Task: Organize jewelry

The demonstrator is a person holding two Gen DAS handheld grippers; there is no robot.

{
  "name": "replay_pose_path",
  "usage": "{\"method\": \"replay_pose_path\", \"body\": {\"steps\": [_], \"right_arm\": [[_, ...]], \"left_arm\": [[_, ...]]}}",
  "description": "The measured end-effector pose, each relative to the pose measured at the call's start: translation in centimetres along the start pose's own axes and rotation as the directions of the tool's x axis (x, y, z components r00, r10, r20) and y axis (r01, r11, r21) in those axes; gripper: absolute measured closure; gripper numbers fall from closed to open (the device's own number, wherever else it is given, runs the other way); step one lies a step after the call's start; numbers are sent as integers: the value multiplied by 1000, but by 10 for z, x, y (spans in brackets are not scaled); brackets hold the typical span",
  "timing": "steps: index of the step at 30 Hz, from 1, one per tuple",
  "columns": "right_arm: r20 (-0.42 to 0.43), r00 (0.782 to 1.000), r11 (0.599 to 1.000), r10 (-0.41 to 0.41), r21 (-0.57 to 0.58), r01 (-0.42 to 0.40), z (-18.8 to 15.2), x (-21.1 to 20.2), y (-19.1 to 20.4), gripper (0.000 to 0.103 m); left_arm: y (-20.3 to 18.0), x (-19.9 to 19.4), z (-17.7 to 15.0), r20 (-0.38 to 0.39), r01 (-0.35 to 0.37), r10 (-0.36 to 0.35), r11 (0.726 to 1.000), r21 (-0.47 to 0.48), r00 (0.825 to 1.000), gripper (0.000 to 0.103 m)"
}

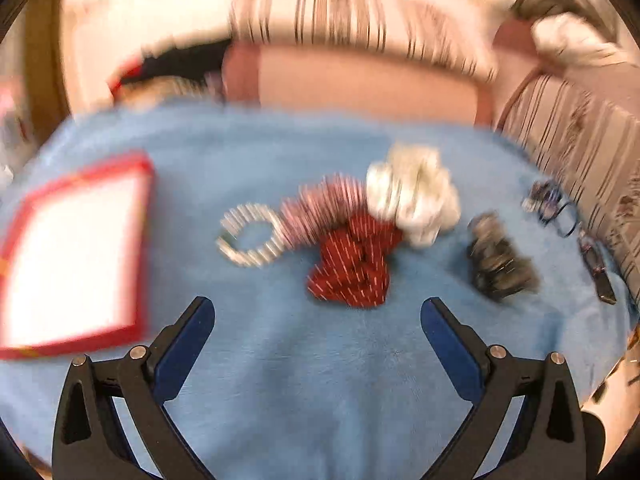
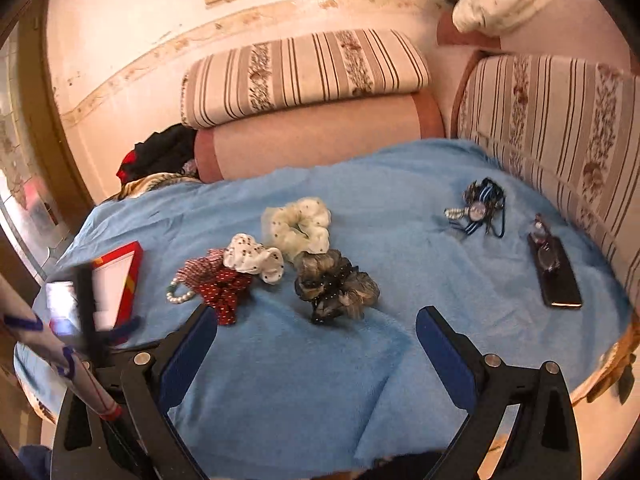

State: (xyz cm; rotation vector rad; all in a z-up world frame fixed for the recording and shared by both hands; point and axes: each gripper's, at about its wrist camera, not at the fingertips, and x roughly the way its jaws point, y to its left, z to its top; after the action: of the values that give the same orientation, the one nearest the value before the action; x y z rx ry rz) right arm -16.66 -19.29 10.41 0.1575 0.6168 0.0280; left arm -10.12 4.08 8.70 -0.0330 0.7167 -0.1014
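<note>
pearl bracelet [image 2: 179, 294] w/ ruffled fabric scrunchies [image 2: 337, 288]

Blue blanket [image 2: 320, 360]; red box [image 2: 130, 276]; red white-dotted scrunchie [image 2: 224, 292]; white dark-spotted scrunchie [image 2: 256, 258]; striped floral cushion [image 2: 304, 72].

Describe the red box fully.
The red box lies open side up on the blue blanket, at its left edge. Shallow and rectangular, it has red walls with a yellow stripe at one corner and a white inside that looks empty. It seems to be cardboard. The pearl bracelet lies apart, to its right.
</note>
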Motion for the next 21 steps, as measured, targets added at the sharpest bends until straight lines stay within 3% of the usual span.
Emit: {"method": "replay_pose_path", "body": {"steps": [3,9,13,21], "right_arm": [[21,1000,1000,21,-13,-21,3,-18,9,1],[72,995,996,68,-55,-65,10,-47,33,1],[87,994,996,68,-69,-62,10,-57,39,1],[63,996,996,62,-63,-58,5,-54,33,1]], "left_arm": [[11,-63,5,89,-30,31,1000,-10,996,0],[24,-127,19,157,-130,135,991,-39,978,0],[32,-139,19,179,-156,164,986,-53,970,0],[33,-137,16,163,-152,156,988,-37,974,0]]}}
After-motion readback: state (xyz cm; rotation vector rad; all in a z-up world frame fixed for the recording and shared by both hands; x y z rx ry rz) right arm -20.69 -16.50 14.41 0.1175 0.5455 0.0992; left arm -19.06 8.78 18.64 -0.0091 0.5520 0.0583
